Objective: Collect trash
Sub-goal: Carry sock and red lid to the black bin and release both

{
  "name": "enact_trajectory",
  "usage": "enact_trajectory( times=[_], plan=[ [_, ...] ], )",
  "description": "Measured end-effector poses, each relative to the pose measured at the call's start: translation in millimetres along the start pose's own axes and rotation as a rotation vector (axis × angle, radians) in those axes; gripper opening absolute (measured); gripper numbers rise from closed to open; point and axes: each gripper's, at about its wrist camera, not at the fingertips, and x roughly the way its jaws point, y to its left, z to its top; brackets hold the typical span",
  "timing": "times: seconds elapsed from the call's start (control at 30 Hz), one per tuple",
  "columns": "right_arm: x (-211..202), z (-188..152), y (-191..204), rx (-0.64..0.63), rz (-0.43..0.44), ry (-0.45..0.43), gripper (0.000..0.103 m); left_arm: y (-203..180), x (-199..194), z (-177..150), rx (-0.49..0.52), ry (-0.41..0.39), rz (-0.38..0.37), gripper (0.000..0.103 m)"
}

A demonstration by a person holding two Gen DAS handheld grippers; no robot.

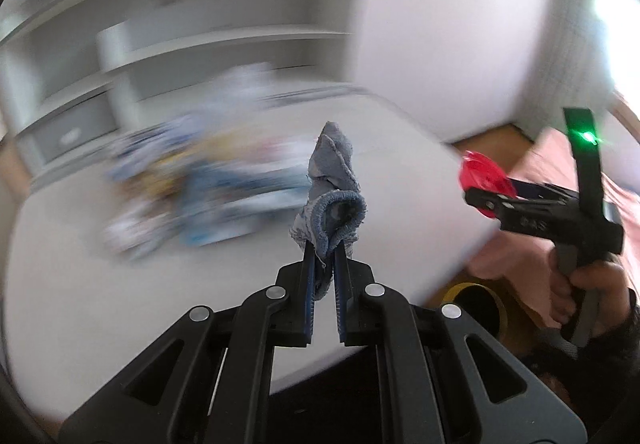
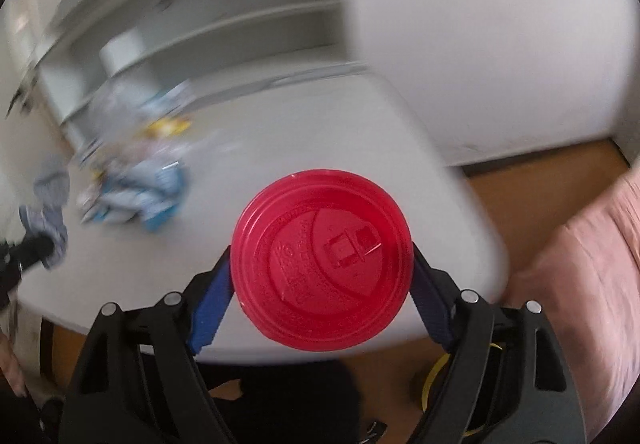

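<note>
My left gripper (image 1: 324, 248) is shut on a crumpled grey-blue cloth (image 1: 332, 171), which sticks up from between its blue pads above the white table (image 1: 120, 304). My right gripper (image 2: 322, 268) is shut on a round red plastic cup lid (image 2: 320, 236), which spans the gap between both blue pads, above the table's near corner. In the left wrist view the same lid (image 1: 486, 179) shows at the right, held by the right gripper (image 1: 480, 199) in a person's hand (image 1: 588, 284). A blurred pile of blue, white and yellow trash (image 1: 192, 187) lies further back on the table.
A black bin with a yellow rim (image 1: 476, 300) stands on the wooden floor below the table's near corner. Pink fabric (image 2: 580, 264) lies to the right. White shelving (image 1: 200, 23) and a wall stand behind the table. Both views are motion-blurred.
</note>
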Motion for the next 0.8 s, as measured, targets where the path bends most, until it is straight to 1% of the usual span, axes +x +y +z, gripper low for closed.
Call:
enact_trajectory(
  times=[0.03,0.07,0.1,0.13,0.17,0.2,0.23,0.27,0.33,0.37,0.4,0.43,0.47,0.5,0.53,0.6,0.63,0.67,0.7,0.73,0.77,0.8],
  plan=[
    [-12,-6,-28,0.046,-0.047,-0.018,0.079,-25,10,4,0.037,0.004,-0.062,0.007],
    [-18,-11,-47,0.076,-0.075,-0.025,0.079,-42,17,7,0.065,0.007,-0.103,0.007],
    [-27,-20,-75,0.125,-0.11,-0.03,0.079,-70,28,9,0.105,0.015,-0.161,0.007],
    [-32,-28,-95,0.163,-0.134,-0.029,0.079,-88,35,9,0.127,0.021,-0.202,0.007],
    [-39,-41,-122,0.213,-0.167,-0.026,0.079,-115,46,9,0.167,0.032,-0.268,0.007],
    [-43,-54,-147,0.259,-0.198,-0.017,0.079,-138,58,7,0.197,0.046,-0.31,0.007],
    [-44,-61,-165,0.289,-0.22,-0.007,0.079,-167,75,3,0.228,0.071,-0.362,0.007],
    [-45,-79,-191,0.336,-0.25,0.011,0.079,-188,91,-2,0.243,0.102,-0.408,0.007],
    [-45,-101,-222,0.386,-0.267,0.041,0.079,-226,126,-17,0.275,0.174,-0.47,0.007],
    [-39,-119,-243,0.426,-0.275,0.075,0.079,-241,139,-23,0.288,0.195,-0.485,0.007],
    [-35,-130,-254,0.443,-0.275,0.095,0.079,-259,160,-33,0.309,0.224,-0.501,0.007],
    [-26,-146,-268,0.469,-0.274,0.128,0.079,-270,174,-40,0.32,0.245,-0.509,0.007],
    [-17,-159,-279,0.484,-0.268,0.16,0.079,-287,201,-54,0.332,0.291,-0.517,0.007],
    [-12,-171,-288,0.493,-0.265,0.182,0.079,-294,217,-61,0.334,0.317,-0.526,0.007],
    [2,-187,-298,0.506,-0.264,0.221,0.079,-307,242,-73,0.343,0.351,-0.531,0.007],
    [25,-211,-314,0.525,-0.258,0.279,0.079,-319,277,-91,0.367,0.395,-0.502,0.007],
    [35,-221,-319,0.535,-0.254,0.303,0.079,-328,291,-101,0.355,0.441,-0.498,0.007],
    [49,-233,-324,0.55,-0.243,0.333,0.079,-332,317,-114,0.314,0.527,-0.529,0.007],
    [62,-246,-329,0.565,-0.235,0.357,0.079,-334,329,-120,0.311,0.548,-0.524,0.007],
    [71,-252,-332,0.575,-0.227,0.372,0.079,-339,345,-129,0.331,0.56,-0.478,0.007],
    [84,-265,-337,0.593,-0.204,0.398,0.079,-345,353,-132,0.333,0.584,-0.469,0.007],
    [91,-271,-341,0.606,-0.191,0.409,0.079,-349,364,-134,0.315,0.623,-0.486,0.007]
  ],
)
